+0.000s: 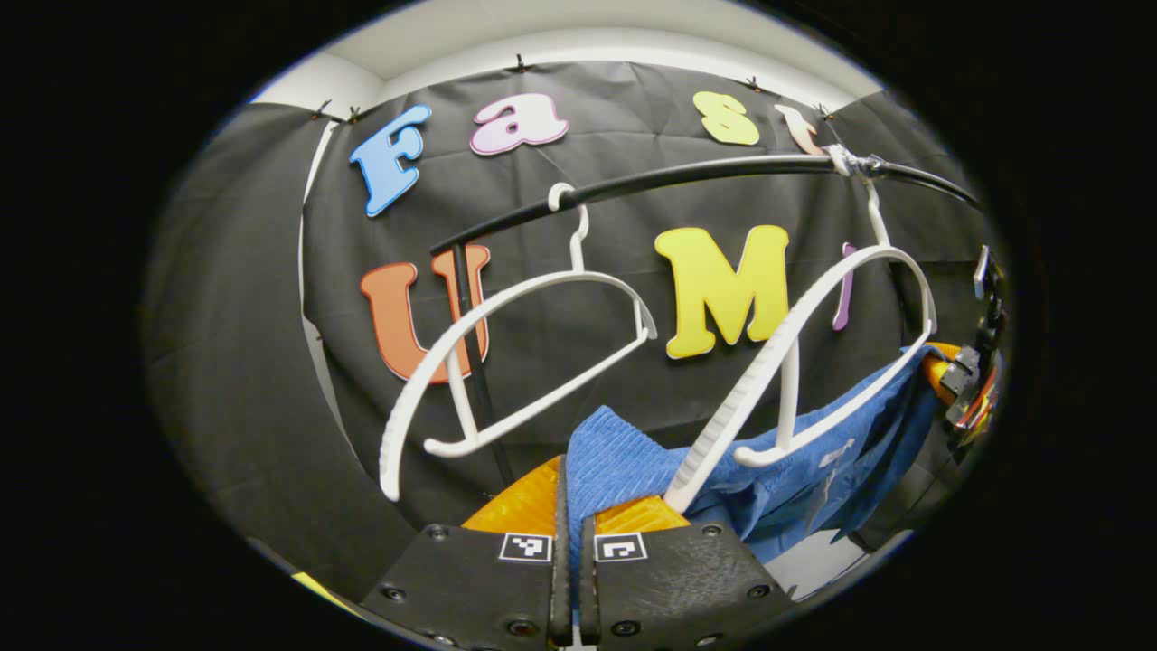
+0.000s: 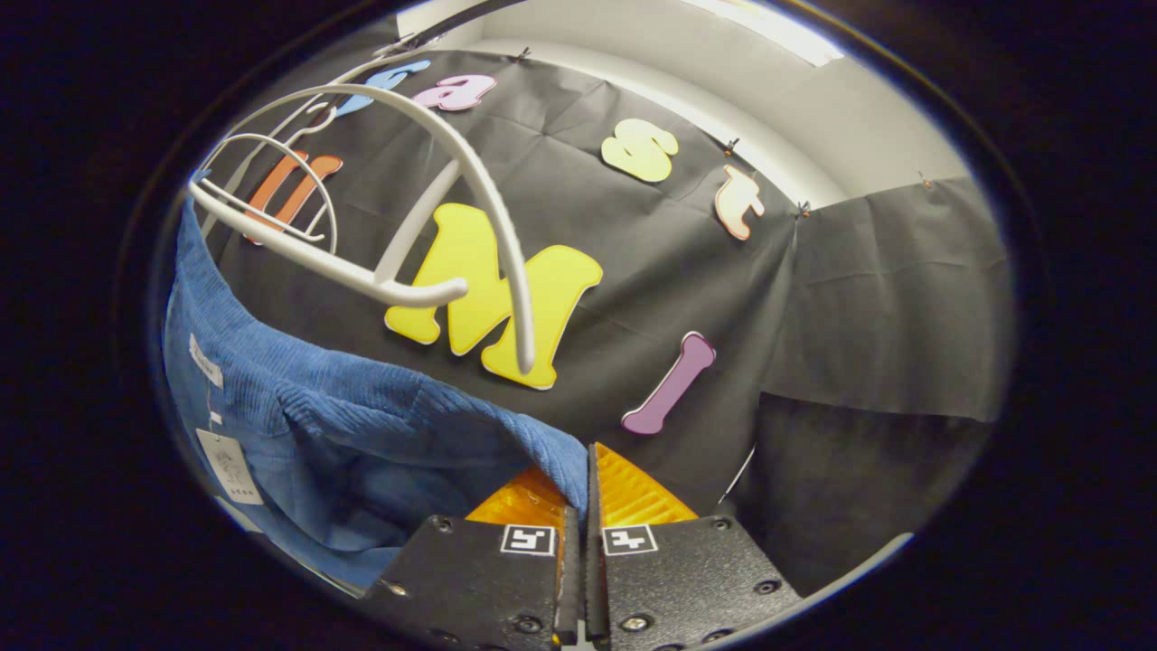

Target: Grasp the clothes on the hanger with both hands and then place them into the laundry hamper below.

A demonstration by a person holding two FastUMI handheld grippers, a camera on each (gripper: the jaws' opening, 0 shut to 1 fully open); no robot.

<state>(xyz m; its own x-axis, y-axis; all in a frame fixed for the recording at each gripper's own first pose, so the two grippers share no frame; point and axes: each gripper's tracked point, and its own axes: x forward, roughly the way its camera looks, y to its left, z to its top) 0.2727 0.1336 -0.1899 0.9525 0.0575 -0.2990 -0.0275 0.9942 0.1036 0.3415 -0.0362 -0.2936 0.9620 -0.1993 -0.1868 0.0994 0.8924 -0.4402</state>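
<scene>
Blue clothes [image 1: 633, 466] hang stretched between our two grippers, below a black rail [image 1: 687, 176] at the top of the booth. In the left gripper view our left gripper [image 1: 569, 506] has its fingers drawn narrow on one edge of the cloth, both pressing it. In the right gripper view our right gripper [image 2: 578, 502] is pinched on the other edge of the same clothes [image 2: 362, 425], which sag away toward the lower left with a paper tag [image 2: 228, 466] dangling.

Two white hangers crowd the rail. The near hanger [image 1: 795, 362] crosses in front of the cloth, its lower bar lying just over the fabric, and we cannot tell whether it is touching. The far hanger [image 1: 506, 362] hangs bare toward the left end of the rail, beside the rack's black upright post [image 1: 470, 334]. At the right edge of the left gripper view we see the other gripper, partly hidden by the cloth.

In the right gripper view the near hanger [image 2: 434, 217] arches above the cloth, apart from it.

Black cloth walls [image 2: 886, 307] close the booth behind and at both sides, with a pale ceiling [image 2: 723, 63] above.
</scene>
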